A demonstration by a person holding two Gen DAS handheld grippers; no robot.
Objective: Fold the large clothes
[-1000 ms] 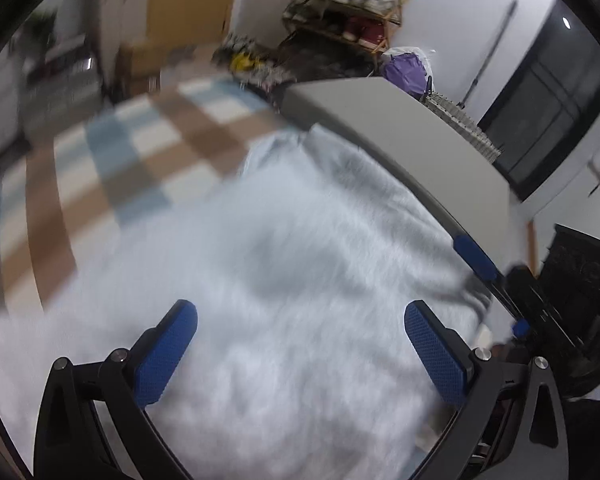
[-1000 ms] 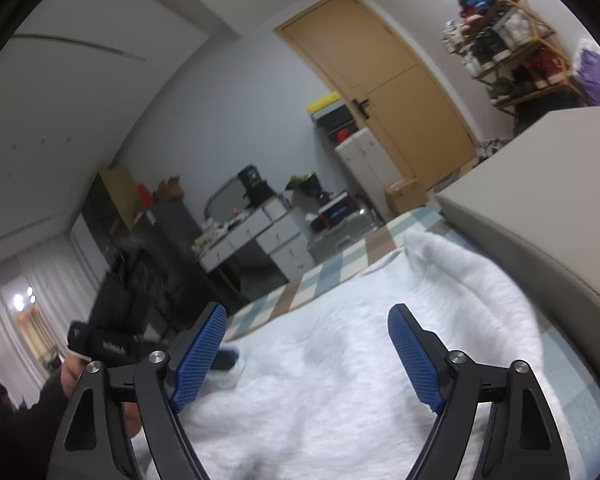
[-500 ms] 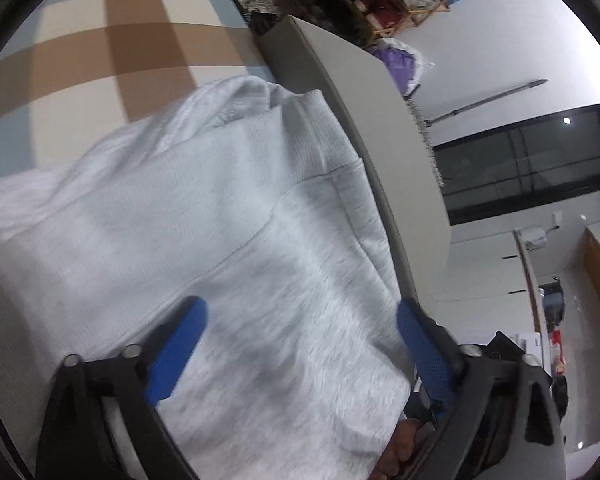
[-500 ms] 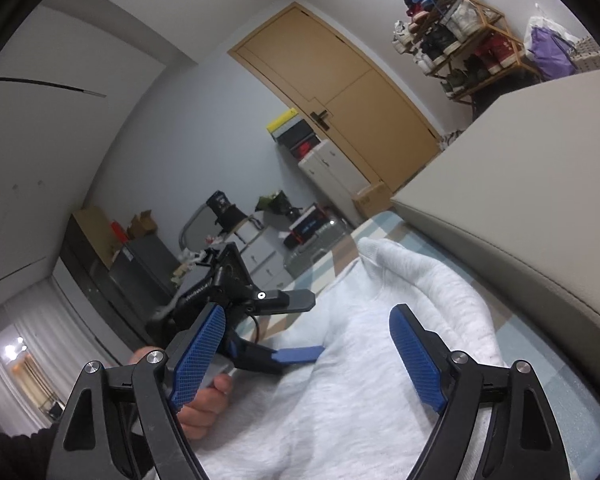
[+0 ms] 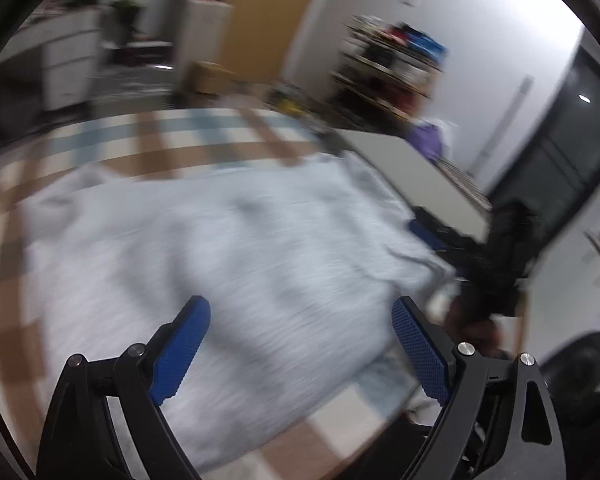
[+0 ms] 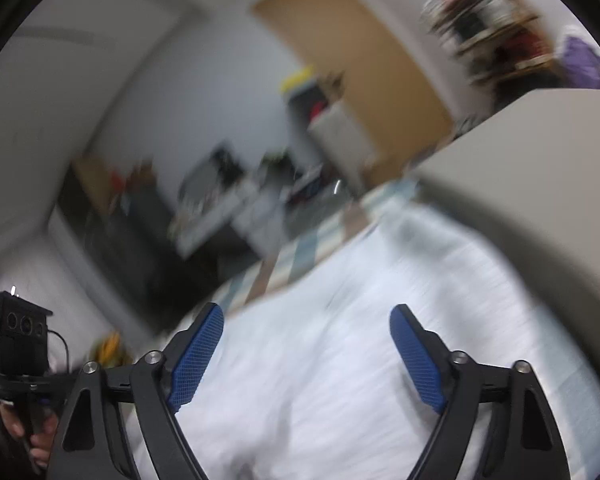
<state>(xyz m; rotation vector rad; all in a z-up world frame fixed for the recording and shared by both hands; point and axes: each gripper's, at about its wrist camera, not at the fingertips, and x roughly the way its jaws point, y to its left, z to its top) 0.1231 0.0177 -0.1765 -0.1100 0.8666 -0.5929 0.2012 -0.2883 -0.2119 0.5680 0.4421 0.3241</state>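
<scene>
Left tongs agape, right tongs closing, empty, above sweatshirt edge

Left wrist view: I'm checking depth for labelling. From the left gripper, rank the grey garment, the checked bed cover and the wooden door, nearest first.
1. Grey garment, right below the left gripper.
2. Checked bed cover, beyond the garment.
3. Wooden door, at the far wall.
</scene>
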